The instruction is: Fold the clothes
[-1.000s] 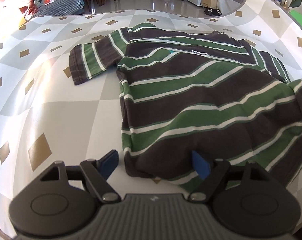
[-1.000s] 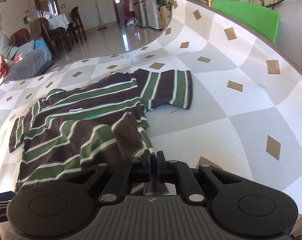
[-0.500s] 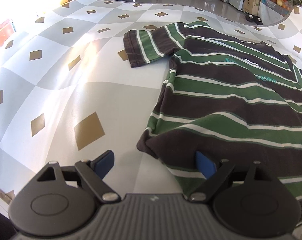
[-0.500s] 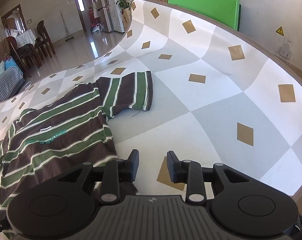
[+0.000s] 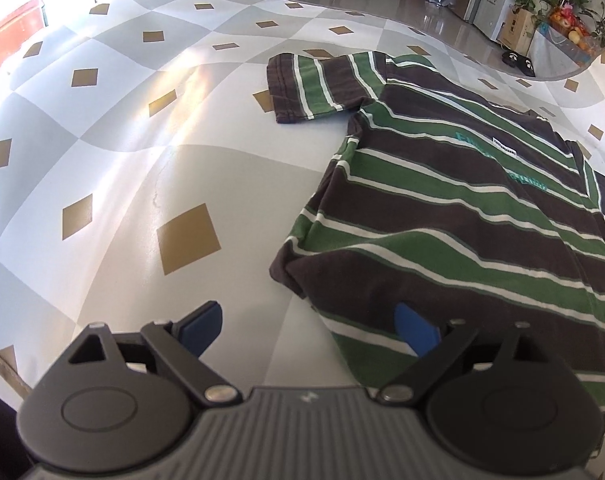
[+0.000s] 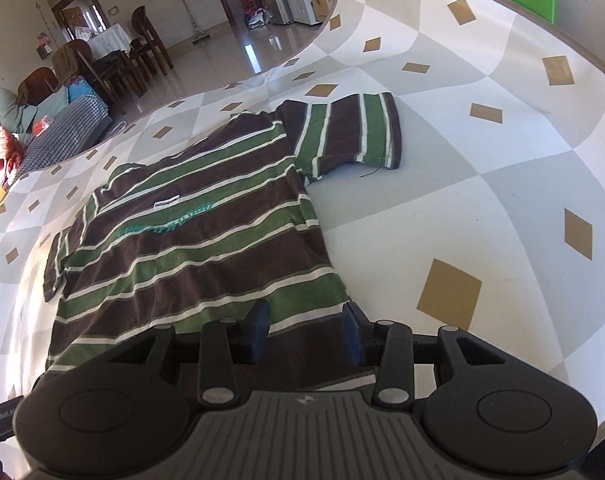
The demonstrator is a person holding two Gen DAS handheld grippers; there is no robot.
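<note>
Both tools (image 5: 308,326) (image 6: 305,330) agape beside striped shirt (image 5: 462,208) hem.

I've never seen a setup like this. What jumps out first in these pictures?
A brown, green and white striped shirt lies spread flat on a table covered in a grey-and-white check with gold diamonds, one sleeve sticking out to the side. At the bottom of each view sits a black two-finger gripper, left and right, both open at the shirt's near hem.
</note>
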